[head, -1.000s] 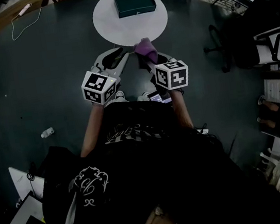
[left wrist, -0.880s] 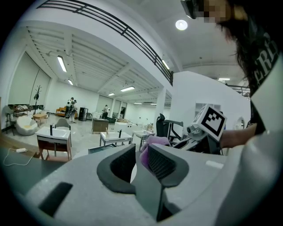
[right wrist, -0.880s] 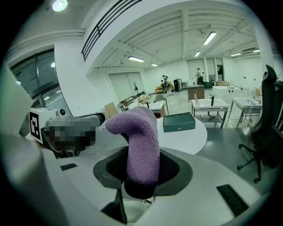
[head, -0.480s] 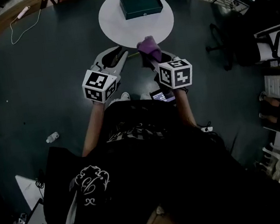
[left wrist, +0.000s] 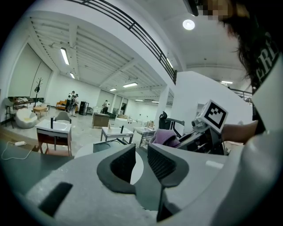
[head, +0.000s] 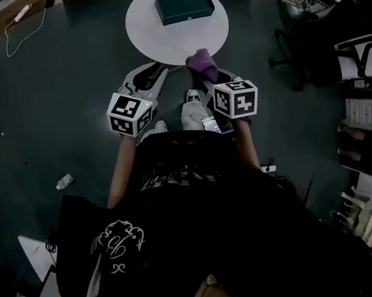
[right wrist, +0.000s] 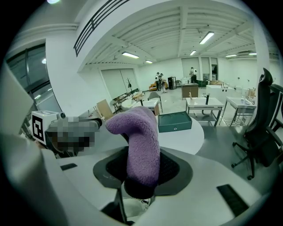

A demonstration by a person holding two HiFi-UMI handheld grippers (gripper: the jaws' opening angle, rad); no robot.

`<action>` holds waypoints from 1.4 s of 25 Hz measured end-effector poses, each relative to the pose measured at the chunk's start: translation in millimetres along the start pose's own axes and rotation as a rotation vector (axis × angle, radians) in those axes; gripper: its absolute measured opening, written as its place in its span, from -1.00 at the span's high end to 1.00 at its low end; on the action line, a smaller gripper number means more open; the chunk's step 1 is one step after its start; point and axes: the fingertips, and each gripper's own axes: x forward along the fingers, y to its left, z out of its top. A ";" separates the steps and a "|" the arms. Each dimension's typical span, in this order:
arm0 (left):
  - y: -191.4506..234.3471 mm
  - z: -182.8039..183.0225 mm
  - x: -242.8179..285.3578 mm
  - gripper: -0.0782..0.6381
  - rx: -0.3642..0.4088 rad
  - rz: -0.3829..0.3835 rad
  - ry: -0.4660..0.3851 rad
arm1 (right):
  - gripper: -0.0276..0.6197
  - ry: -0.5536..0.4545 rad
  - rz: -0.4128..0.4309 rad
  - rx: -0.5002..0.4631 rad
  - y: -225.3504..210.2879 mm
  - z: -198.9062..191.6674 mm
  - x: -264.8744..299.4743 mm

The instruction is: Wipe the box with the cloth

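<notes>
open hall, dark floor (head: 34,105), and a small round white table (head: 156,41) ahead of me. the box (head: 184,5) is dark green with its lid down. it lies on the table's far half, alone on the top.

the right gripper (right wrist: 142,170) pinches the cloth (right wrist: 137,132), a purple fleecy wad, by its lower end. the rest stands up past the jaws and flops over to one side. i judge that grip is chosen so the loose bulk leads and fabric meets the box, not the jaws. in the head view the cloth hangs about over the table's near rim, well short of the box.

the left gripper (left wrist: 141,161) has its jaws a little apart with nothing between them; the tabletop shows through the gap. it is held beside the right one, just short of the table. my guess is it's kept free to steady the box, which may slide on that smooth top once rubbed.

step in hand: carrying the cloth in. no wiping yet. next is a reach across the table to the lid.
</notes>
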 end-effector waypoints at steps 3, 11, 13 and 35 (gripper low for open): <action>4.2 -1.5 16.8 0.52 -0.013 0.022 0.003 | 0.49 0.012 0.016 -0.008 -18.2 5.7 7.2; 34.2 13.7 84.4 0.52 -0.030 0.131 0.010 | 0.49 0.057 0.087 -0.062 -85.6 45.7 47.9; 41.5 19.3 104.7 0.52 -0.044 0.175 0.009 | 0.49 0.078 0.119 -0.100 -103.5 60.2 58.9; 79.5 6.6 189.1 0.52 -0.106 0.393 0.137 | 0.49 0.224 0.335 -0.291 -180.7 131.0 184.9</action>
